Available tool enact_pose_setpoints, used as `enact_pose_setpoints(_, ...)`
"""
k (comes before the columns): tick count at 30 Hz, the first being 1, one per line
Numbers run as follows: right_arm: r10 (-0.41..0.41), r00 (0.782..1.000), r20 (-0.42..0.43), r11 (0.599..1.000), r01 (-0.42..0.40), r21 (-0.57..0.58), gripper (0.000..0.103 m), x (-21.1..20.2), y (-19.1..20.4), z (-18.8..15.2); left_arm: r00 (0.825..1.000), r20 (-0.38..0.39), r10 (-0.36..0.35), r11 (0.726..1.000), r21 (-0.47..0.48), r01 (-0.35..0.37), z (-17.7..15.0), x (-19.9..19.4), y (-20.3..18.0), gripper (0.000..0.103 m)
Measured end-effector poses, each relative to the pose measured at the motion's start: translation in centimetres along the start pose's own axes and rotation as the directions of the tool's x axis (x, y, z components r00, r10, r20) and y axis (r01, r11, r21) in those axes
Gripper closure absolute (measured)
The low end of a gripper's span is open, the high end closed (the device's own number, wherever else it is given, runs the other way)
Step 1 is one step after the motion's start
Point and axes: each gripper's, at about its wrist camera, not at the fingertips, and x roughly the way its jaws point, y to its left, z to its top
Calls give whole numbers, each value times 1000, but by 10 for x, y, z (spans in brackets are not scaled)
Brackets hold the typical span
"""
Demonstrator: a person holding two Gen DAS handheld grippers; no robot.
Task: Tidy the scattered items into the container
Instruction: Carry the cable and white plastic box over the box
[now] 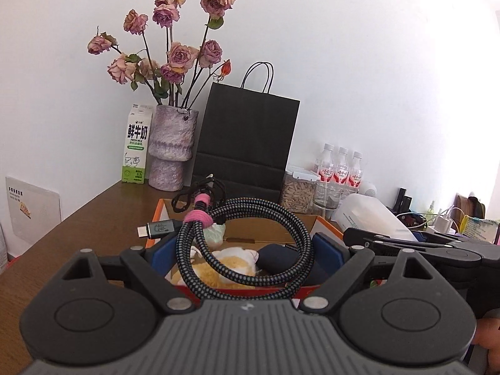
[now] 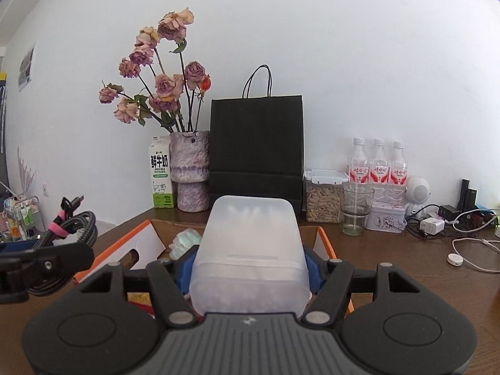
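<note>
Left gripper (image 1: 247, 250): the jaws stand wide, and the blue pads (image 1: 325, 247) bear on opposite sides of a coiled braided USB-C cable (image 1: 243, 243). A pink strap (image 1: 197, 218) binds the coil. The grey connector (image 1: 156, 228) projects to the left. The coil hangs above the open cardboard box (image 1: 275, 231).

Right gripper (image 2: 248, 268): the jaws are roughly half open and clamp a translucent white plastic container (image 2: 250, 250) between the blue pads (image 2: 184, 268). The container is held above the same cardboard box (image 2: 140, 240), which has orange outer faces.

Box contents visible from the left wrist view: a yellow-and-white plush toy (image 1: 231, 262), a dark rounded object (image 1: 275, 257) and a pale green-white bundle (image 1: 215, 234).

The box rests on a brown wooden table (image 2: 406, 265). Along the white wall behind it stand, from left to right:
- a fresh-milk carton (image 2: 161, 181)
- a mottled purple vase (image 2: 190, 172) of dried roses (image 2: 165, 87)
- a black paper bag (image 2: 256, 143)
- a clear canister of seeds (image 2: 323, 193)
- a glass tumbler (image 2: 356, 207)
- three water bottles (image 2: 378, 165)

A white charging cable (image 2: 468, 253) lies at the right.
</note>
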Motion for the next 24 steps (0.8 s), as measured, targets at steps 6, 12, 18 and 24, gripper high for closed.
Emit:
enact_pose_setpoints(6,-2,1000,3,1000,2,-16,38,37,-4,13,1000,0,-3,1000,8,3,9,40,-5,12)
enact_pose_setpoints(12,-11,999,-40,1000,10,-29,38,80,-14,14,1000,-18,9,1000,19,-9,18,89,0,12)
enact_pose_setpoints(18,-21,995,-95,1000,20,-7,38,116,-28,-1,997,-73,32,998,48,-28,6,126,7,12)
enact_pose_setpoints(24,-17,987,-157,1000,14,-21,38,132,-27,-15,996,-73,47,998,53,-43,1,133,17,12)
